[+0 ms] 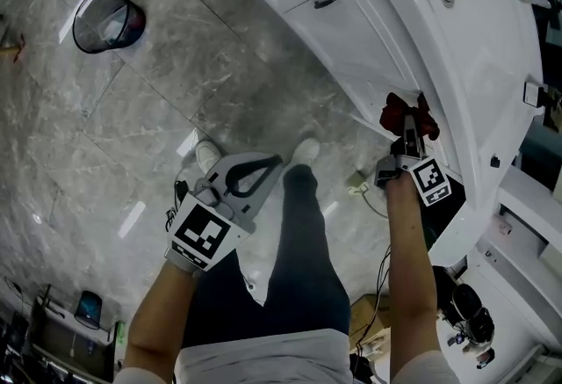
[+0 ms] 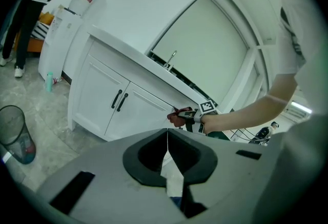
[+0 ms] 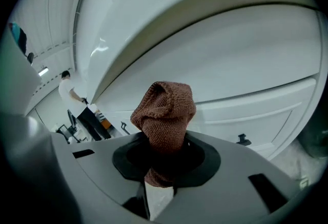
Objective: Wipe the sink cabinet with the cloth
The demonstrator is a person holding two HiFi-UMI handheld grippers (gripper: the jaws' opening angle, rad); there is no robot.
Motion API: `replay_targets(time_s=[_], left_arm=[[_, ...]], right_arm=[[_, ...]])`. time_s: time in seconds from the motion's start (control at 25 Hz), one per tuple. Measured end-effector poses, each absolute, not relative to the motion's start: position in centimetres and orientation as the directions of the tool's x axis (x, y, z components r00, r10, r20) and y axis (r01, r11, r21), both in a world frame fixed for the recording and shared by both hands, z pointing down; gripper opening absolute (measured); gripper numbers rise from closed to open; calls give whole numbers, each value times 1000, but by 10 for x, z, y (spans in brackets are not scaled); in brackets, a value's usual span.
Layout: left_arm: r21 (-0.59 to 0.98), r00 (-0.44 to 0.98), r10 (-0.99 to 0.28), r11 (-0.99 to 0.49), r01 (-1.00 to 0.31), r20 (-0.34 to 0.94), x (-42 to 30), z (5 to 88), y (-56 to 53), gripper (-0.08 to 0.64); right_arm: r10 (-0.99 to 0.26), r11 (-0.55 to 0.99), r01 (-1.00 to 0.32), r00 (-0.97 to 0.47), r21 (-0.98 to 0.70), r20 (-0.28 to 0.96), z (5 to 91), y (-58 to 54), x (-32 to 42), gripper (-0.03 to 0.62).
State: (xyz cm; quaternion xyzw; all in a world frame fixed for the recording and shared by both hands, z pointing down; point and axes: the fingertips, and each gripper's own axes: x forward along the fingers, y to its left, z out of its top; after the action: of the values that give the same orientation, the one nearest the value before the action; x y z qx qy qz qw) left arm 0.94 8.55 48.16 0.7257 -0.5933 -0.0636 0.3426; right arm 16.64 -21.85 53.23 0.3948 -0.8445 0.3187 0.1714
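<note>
While the right claw [image 3: 163, 164] clamps the brown cloth [image 3: 164, 113] just before the sink cabinet [image 1: 351, 22] front, contact is hard to judge; the left claw [image 2: 167, 148] hangs shut, empty, away from it.

Cloth [image 3: 165, 115]: coarse knitted fabric, matt. Sink cabinet [image 1: 364, 35]: smooth glossy white finish. Floor [image 1: 149, 101]: polished marbled tile. Bin [image 1: 107, 18]: wire mesh.
</note>
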Motion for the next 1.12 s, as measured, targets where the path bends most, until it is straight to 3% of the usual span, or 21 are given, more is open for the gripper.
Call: replay_targets(time_s=[0.72,1.12], left_arm=[[562,156,-902,109,-820,402,79,501,32,15],[544,77,-893,201,-815,444,75,521,29,15]], right_arm=[[-425,442,-683,-730,-581,535,594,-247,154,100],[-389,458,-701,-711,-547,586,671,-249,153,100]])
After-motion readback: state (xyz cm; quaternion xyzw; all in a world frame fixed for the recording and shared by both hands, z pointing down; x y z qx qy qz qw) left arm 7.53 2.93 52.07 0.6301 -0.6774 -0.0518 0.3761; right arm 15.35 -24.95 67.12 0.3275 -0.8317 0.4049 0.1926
